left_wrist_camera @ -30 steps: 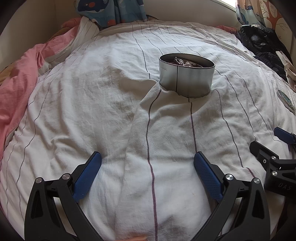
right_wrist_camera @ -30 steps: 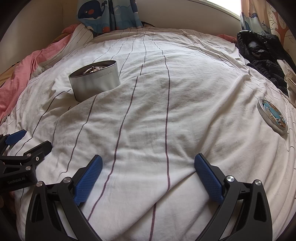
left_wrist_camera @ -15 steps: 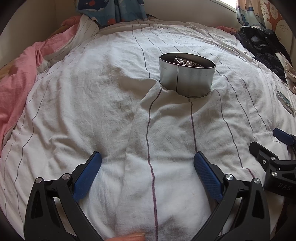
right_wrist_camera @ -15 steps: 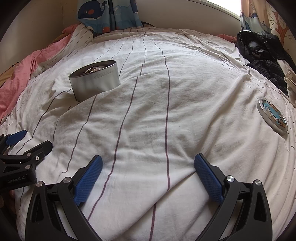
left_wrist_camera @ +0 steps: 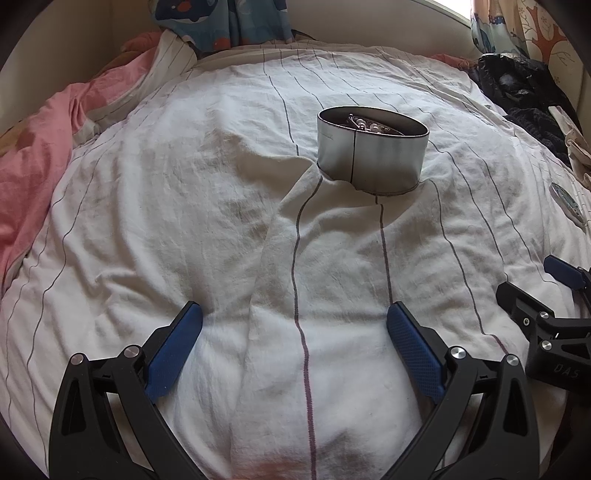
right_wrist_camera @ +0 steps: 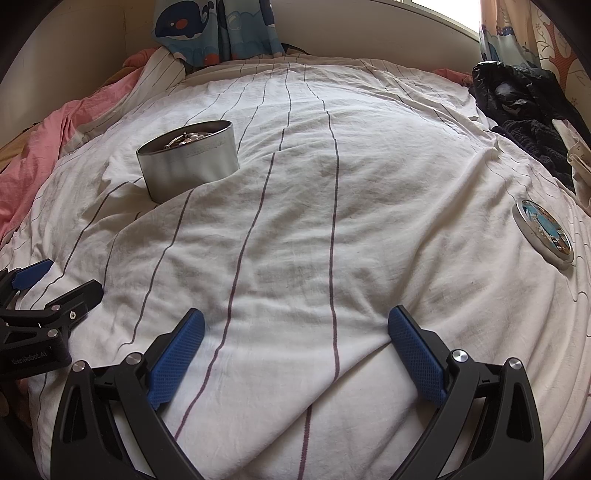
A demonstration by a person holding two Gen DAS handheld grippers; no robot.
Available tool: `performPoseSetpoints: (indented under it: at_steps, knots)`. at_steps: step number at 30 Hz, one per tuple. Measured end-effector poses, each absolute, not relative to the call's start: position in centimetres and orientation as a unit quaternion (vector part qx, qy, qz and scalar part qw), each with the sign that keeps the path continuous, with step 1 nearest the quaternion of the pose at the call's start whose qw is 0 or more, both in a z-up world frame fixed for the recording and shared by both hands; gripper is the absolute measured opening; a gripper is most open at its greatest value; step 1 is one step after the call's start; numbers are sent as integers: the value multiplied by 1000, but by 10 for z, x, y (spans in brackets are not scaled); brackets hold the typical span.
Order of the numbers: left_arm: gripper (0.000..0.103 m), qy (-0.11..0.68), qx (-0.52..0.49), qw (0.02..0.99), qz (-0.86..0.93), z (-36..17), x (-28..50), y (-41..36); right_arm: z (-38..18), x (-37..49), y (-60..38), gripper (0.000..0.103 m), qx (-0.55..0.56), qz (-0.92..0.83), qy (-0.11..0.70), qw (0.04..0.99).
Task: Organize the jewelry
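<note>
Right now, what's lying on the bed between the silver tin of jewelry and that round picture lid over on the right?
Nothing but striped white sheet. The right wrist view shows bare, wrinkled fabric from the tin across to the lid.

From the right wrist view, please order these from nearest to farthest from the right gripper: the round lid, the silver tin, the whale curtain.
Measured from the right gripper:
1. Round lid, on the sheet, to the right.
2. Silver tin, ahead, to the left; close to the lid's rank.
3. Whale curtain, at the far wall.

I count one silver tin (right_wrist_camera: 190, 160) on my bed (right_wrist_camera: 332, 229) and one round lid (right_wrist_camera: 545, 229). I hold two tools: my left tool (left_wrist_camera: 294, 332) and my right tool (right_wrist_camera: 295, 332).
</note>
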State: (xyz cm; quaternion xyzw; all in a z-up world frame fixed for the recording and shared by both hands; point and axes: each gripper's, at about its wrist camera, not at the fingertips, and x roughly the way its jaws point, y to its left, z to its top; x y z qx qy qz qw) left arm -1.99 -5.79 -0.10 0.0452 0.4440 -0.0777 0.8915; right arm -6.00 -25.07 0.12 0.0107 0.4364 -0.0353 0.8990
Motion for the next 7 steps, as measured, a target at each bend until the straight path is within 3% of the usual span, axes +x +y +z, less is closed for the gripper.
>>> performPoseSetpoints:
  at_steps: [7]
  knots:
    - [96, 443, 51, 892, -74, 0, -20, -60, 1, -60, -251, 96, 11, -35, 436, 899]
